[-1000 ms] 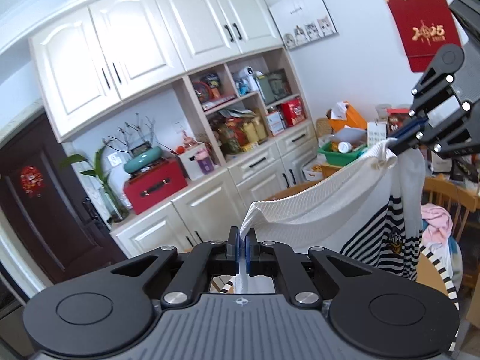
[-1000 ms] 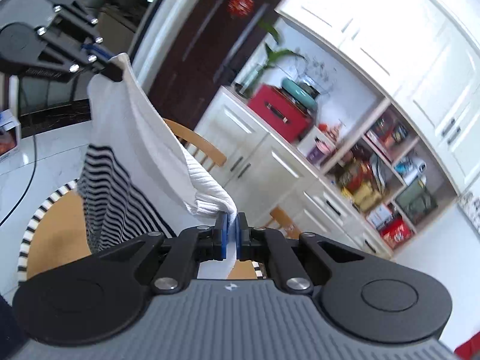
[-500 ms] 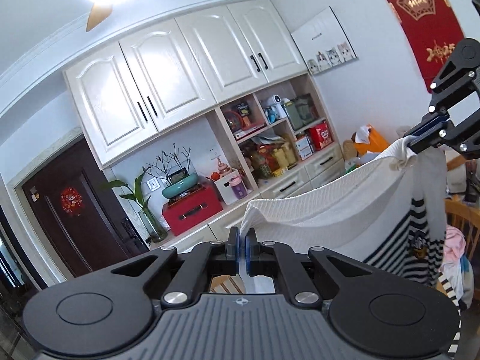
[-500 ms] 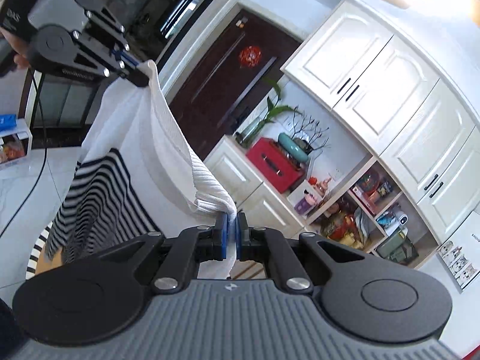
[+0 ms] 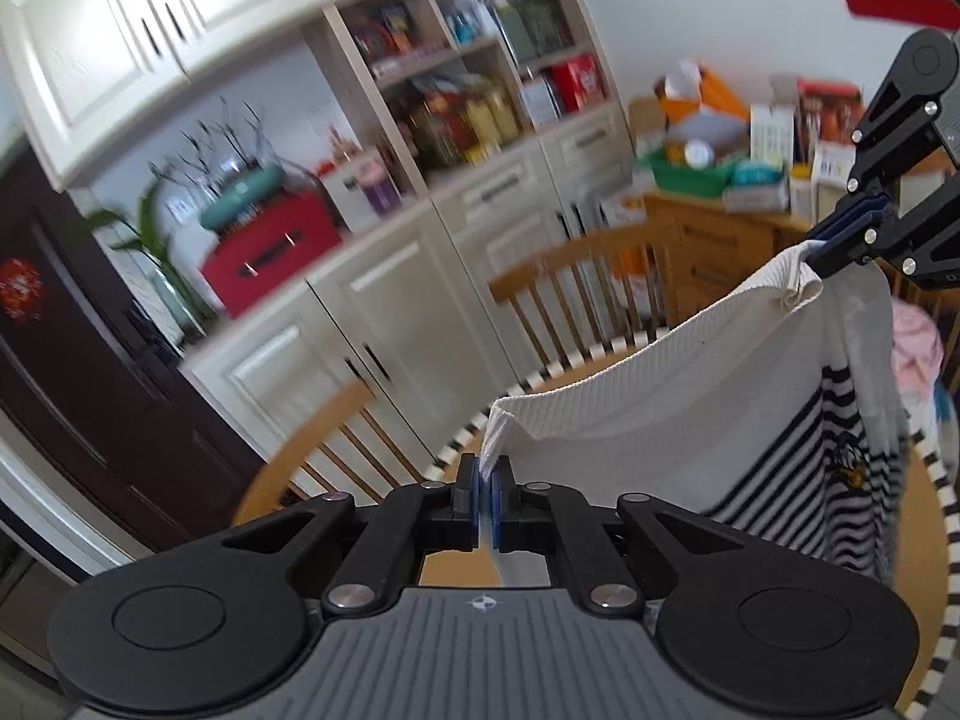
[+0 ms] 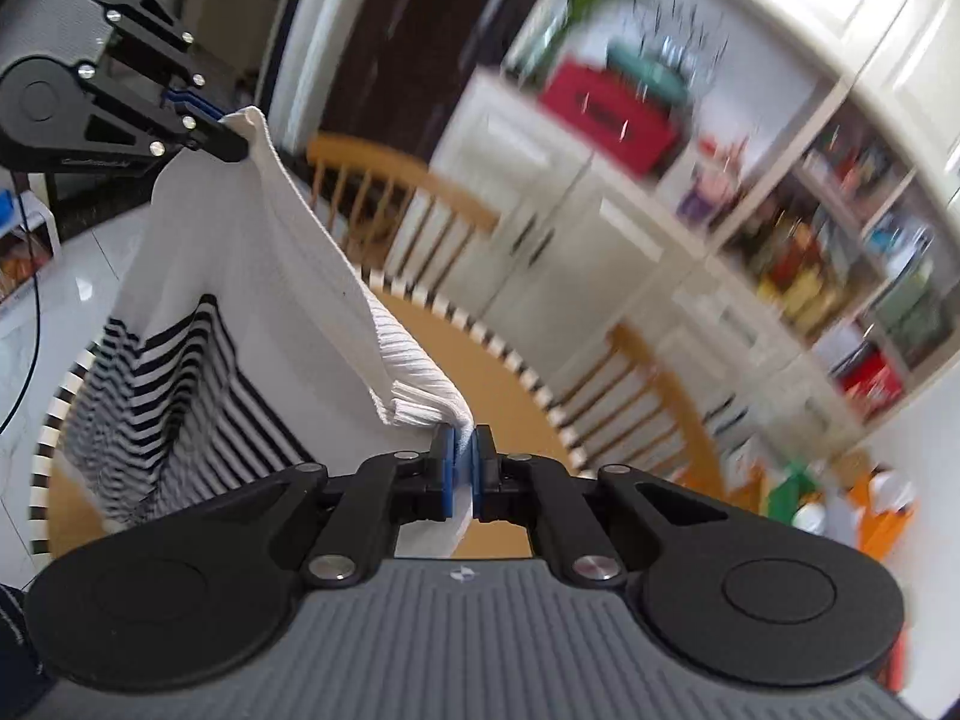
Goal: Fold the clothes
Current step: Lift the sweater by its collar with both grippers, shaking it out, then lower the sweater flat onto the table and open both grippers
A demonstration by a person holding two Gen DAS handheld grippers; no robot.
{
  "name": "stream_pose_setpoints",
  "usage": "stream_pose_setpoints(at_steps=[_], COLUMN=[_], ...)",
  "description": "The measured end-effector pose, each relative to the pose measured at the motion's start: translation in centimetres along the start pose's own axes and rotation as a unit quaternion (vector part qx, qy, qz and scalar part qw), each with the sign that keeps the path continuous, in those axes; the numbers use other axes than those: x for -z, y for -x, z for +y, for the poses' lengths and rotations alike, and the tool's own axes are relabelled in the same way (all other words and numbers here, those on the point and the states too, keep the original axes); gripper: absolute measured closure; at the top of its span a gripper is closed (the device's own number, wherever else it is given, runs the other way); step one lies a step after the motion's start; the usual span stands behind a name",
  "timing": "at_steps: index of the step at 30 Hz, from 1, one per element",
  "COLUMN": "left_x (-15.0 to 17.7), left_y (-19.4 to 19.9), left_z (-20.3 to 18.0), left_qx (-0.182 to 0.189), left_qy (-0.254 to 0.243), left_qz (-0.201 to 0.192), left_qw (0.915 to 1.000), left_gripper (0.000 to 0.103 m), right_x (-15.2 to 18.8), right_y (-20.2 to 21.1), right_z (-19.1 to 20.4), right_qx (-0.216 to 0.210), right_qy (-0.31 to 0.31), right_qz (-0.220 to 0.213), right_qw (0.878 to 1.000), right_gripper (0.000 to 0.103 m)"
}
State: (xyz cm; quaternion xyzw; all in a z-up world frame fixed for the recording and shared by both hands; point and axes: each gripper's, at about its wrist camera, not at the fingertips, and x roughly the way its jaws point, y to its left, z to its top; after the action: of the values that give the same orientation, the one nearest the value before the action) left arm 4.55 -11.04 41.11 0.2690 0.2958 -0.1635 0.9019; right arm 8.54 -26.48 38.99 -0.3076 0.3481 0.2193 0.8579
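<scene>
Left hand-held gripper point(image 5: 486, 483) and right hand-held gripper point(image 6: 462, 468) at opposite corners of hanging sweater point(image 5: 690, 420).

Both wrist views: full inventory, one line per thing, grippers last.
sweater: 1, white ribbed top edge with black-and-white stripes lower down, hung in the air between the two grippers
round table: 1, wood top with black-and-white trim, under the sweater
wooden chairs: at least 2, tan, along the table's far side
cabinets: white, back wall, open shelves of blurred goods
red box: 1, on the counter beside a plant
dark door: 1, brown, left of the cabinets
side cabinet: wood, cluttered top, green bin
pink cloth: 1, behind the sweater
left gripper: black, blue pads, shut on one sweater corner
right gripper: black, blue pads, shut on the other corner
</scene>
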Motion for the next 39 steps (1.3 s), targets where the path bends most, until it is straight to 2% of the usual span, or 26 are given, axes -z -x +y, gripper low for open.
stream_pose_setpoints(at_steps=[8, 14, 20, 30, 35, 39], left_x=[2.3, 2.7, 4.0, 6.7, 7.4, 7.8], left_y=[-21.0, -34.3, -44.6, -55.9, -59.6, -60.6], left_z=[3.2, 3.5, 3.3, 3.4, 3.5, 3.6], left_qx=[0.028, 0.021, 0.029, 0.059, 0.065, 0.063], left_qy=[-0.013, -0.024, -0.020, 0.032, 0.032, 0.027], left_qz=[0.054, 0.078, 0.106, 0.152, 0.158, 0.153], left_qw=[0.9980, 0.9965, 0.9938, 0.9861, 0.9848, 0.9857], left_gripper=[0.099, 0.099, 0.099, 0.099, 0.099, 0.099], right_x=[0.4, 1.2, 2.3, 4.2, 4.8, 5.4], right_y=[-18.2, -28.3, -36.6, -46.5, -49.5, -50.3], right_z=[-1.7, -3.5, -5.3, -7.1, -7.8, -8.6], right_qx=[0.005, 0.008, -0.004, -0.023, -0.005, -0.005], right_qy=[-0.033, -0.061, -0.107, -0.173, -0.192, -0.210], right_qz=[0.067, 0.086, 0.110, 0.156, 0.163, 0.160], right_qw=[0.997, 0.994, 0.988, 0.972, 0.968, 0.964], right_gripper=[0.098, 0.098, 0.098, 0.098, 0.099, 0.100])
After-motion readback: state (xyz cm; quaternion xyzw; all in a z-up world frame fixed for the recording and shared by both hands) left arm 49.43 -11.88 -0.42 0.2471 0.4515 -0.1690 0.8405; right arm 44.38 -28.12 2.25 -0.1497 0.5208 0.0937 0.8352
